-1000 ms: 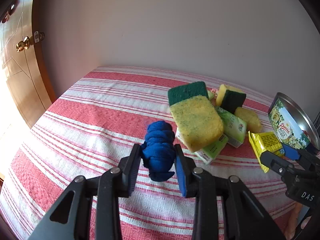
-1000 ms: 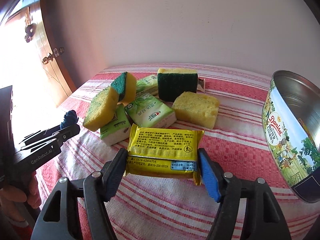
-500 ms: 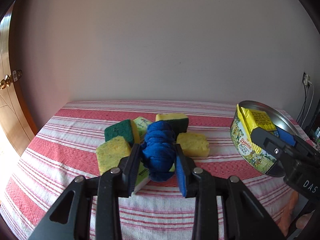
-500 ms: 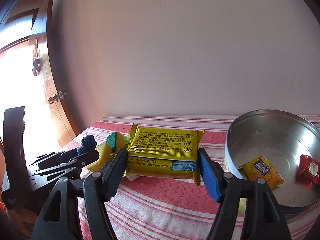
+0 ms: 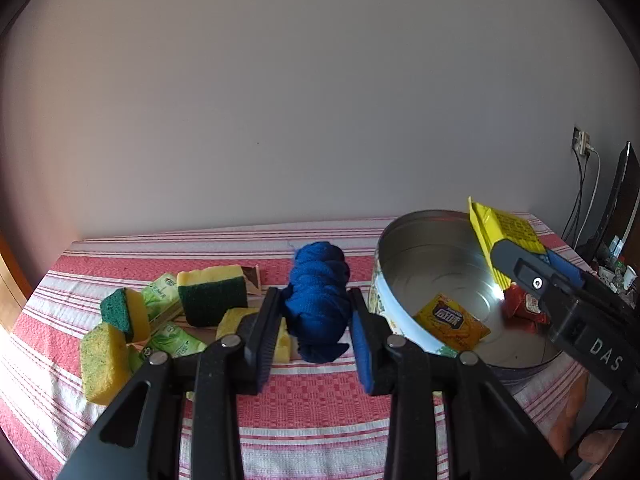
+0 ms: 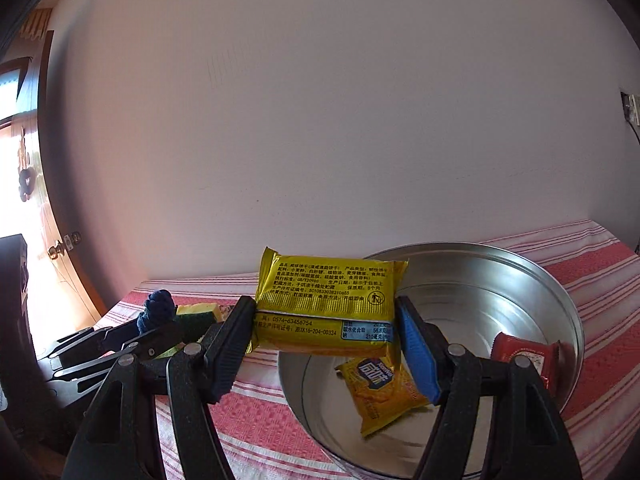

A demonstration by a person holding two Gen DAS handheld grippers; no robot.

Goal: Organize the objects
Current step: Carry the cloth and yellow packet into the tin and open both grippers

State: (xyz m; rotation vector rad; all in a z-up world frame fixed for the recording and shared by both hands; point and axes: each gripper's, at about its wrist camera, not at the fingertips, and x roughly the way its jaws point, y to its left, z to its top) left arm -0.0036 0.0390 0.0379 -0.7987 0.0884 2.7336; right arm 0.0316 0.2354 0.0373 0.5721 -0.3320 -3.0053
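1. My left claw (image 5: 316,328) grips 1 blue sock (image 5: 318,304), hiding sponges (image 5: 212,294) behind.
2. My right claw (image 6: 326,340) clamps 1 yellow packet (image 6: 326,304) over the tin (image 6: 520,276).
3. The tin holds 2 packets; the red one (image 6: 524,354) is partly hidden.

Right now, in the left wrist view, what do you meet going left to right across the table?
Sponge pile → blue sock in the left gripper → orange snack packet inside the metal tin → yellow biscuit packet in the right gripper.
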